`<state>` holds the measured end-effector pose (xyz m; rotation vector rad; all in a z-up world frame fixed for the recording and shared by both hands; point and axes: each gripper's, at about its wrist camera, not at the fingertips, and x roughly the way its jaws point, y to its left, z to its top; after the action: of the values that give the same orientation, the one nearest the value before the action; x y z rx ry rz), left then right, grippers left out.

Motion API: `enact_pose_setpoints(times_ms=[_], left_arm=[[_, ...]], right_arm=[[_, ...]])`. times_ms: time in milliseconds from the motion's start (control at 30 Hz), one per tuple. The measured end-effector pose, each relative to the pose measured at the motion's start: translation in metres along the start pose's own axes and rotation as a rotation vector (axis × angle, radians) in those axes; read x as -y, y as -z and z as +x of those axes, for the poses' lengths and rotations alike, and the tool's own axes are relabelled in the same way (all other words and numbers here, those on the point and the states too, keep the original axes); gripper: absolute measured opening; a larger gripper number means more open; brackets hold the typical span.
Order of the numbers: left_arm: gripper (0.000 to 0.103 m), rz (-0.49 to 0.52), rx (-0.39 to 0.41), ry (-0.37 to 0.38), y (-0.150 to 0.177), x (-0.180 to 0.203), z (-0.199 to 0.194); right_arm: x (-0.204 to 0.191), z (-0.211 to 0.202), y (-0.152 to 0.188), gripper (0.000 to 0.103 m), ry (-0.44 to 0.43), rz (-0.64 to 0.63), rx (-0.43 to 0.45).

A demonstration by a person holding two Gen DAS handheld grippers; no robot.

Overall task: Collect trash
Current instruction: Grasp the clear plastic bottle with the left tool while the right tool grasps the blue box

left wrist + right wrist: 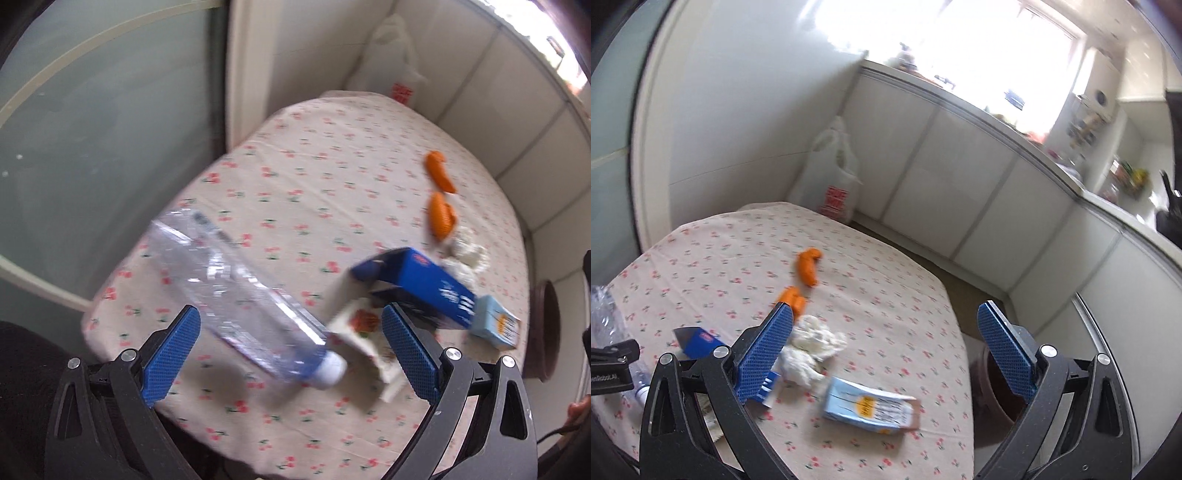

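**Kitchen table, trash uncollected**

Cherry-print tablecloth (871,266) covers a table set in a corner of white cabinet panels, window above.

Items on the cloth:
- Clear plastic bottle (236,291), lying on its side, white cap toward the camera, near the left edge.
- Dark blue carton (424,284), flaps open, just beside the bottle's cap end.
- White printed wrapper (362,332), partly under the blue carton.
- Light blue box (868,406), flattened, near the front right edge.
- Crumpled white tissue (812,350), between the cartons and the peel.
- Two pieces of orange peel (809,266), toward the middle.

Off the table: white plastic bag (834,177) standing in the far corner; brown round bin (1001,391) on the floor just beside the right edge.

Left gripper (291,350): fingers spread wide, empty, hanging over the bottle's cap end.
Right gripper (886,354): fingers spread wide, empty, above the tissue and light blue box.

Progress, as judged: nothing is held and every piece lies on the cloth; collection looks barely begun, all items left.
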<state>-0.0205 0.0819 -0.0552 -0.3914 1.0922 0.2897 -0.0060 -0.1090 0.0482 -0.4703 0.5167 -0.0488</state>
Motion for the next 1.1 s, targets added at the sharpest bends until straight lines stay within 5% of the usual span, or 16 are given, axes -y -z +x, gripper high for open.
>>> enact_pose_setpoints(times_ms=[167,367,567,700,800,867,933,1100], left_arm=[[0.096,-0.074,-0.089,-0.068,-0.006,-0.020,0.023],[0.096,-0.246,-0.230,-0.022,-0.007,-0.037,0.058],[0.096,-0.283,-0.284,0.025,-0.006,-0.037,0.073],[0.094,-0.270,-0.249,0.062,-0.006,-0.039,0.072],[0.081,-0.245,-0.218,0.091,-0.009,-0.040,0.070],[0.062,-0.208,-0.208,0.145,-0.012,-0.038,0.069],[0.061,-0.182,-0.210,0.177,-0.016,-0.035,0.070],[0.060,-0.066,-0.112,0.196,-0.016,-0.024,0.055]], right_arm=[[-0.035,0.008,-0.010,0.096,-0.115,-0.145,0.013],[-0.054,0.029,0.008,0.096,-0.384,-0.324,-0.071],[-0.075,0.046,0.034,0.096,-0.502,-0.470,-0.161],[-0.082,0.054,0.035,0.096,-0.540,-0.512,-0.180],[-0.083,0.058,0.031,0.096,-0.581,-0.501,-0.190],[-0.083,0.063,0.030,0.096,-0.597,-0.501,-0.198],[-0.088,0.067,0.031,0.095,-0.598,-0.509,-0.207],[-0.103,0.078,0.039,0.070,-0.649,-0.542,-0.286]])
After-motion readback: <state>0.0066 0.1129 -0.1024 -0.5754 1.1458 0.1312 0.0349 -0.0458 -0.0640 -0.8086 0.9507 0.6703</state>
